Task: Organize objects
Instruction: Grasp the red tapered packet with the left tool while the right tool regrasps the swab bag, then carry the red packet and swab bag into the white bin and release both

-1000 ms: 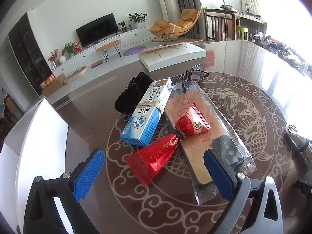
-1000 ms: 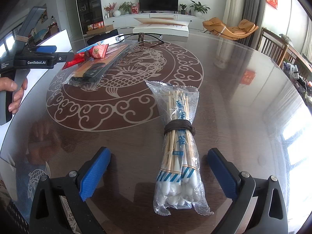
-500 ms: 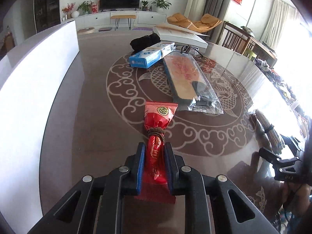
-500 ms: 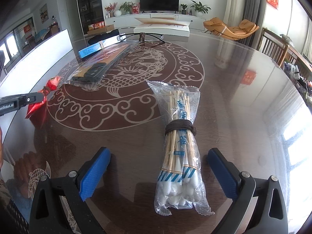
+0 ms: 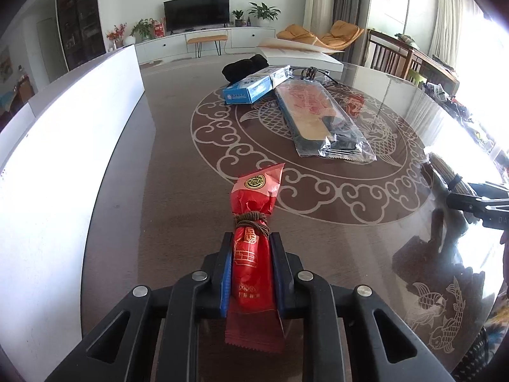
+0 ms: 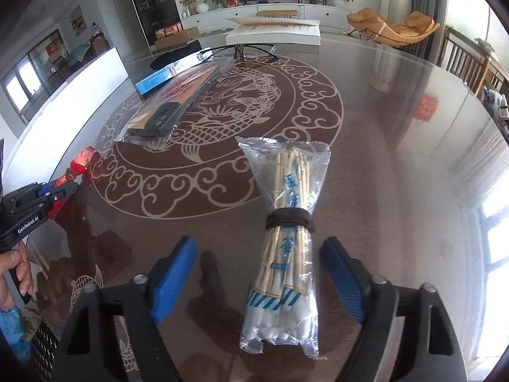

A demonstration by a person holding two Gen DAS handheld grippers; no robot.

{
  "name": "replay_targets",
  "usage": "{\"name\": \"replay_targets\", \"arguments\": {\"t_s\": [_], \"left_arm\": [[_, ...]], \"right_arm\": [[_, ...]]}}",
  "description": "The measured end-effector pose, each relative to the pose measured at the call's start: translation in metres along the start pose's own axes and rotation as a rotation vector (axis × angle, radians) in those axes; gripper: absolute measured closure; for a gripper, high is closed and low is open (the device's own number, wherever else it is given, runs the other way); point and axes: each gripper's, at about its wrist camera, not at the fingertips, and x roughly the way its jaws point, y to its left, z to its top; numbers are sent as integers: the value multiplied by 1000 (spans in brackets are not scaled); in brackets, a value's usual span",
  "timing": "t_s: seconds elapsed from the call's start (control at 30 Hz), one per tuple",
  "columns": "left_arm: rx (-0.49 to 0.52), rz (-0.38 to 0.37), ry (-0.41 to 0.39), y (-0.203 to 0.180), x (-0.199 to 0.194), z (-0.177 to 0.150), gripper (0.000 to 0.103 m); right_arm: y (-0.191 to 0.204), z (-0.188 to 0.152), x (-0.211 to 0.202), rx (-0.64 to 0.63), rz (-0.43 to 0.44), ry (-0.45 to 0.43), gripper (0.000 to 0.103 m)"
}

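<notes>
The left gripper [image 5: 249, 270] was clamped on the lower half of the red foil packet [image 5: 254, 238], whose tied neck and flared top stuck out ahead of the pads over the glass table [image 5: 178, 191]. The right gripper [image 6: 259, 273] had just been closing, its jaws now narrower but not yet pressing the bag of cotton swabs [image 6: 286, 254] that lay between them, nearer the right pad. Well ahead of both lay the blue box [image 5: 251, 89] and the bagged paddle [image 5: 318, 117]. The slick foil could have slipped from the left pads if tilted. The off-centre swab bag might have been pushed sideways or its thin plastic pinched alone, since one pad would meet it first.
</notes>
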Motion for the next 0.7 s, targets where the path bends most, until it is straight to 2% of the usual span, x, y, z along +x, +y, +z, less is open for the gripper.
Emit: {"name": "replay_targets", "arguments": {"t_s": [0.03,0.13,0.2,0.37,0.43,0.53,0.63,0.7], "left_arm": [[-30,-14,-9,3,-5,-3,83],[-116,-67,-64,13,-32,-11,83],[-156,-92,-121,18,-59,-12,83],[-242,-115,-274,45,-138,-8,83],[-273,-92,-316,65,-162,-4,83],[-325,-16,-339,107,-186,-1,83],[-388,101,-307,156,-191,-3,83],[-427,172,-262,188,-185,-7,83]], "right_arm": [[-3,2,0,-1,3,11,74],[-7,4,-7,38,43,23,75],[0,6,-20,47,73,-9,75],[46,34,-60,68,245,-119,75],[83,53,-72,35,313,-158,75],[154,80,-85,-39,431,-198,75],[234,104,-87,-125,542,-196,75],[288,119,-82,-195,581,-185,75]]}}
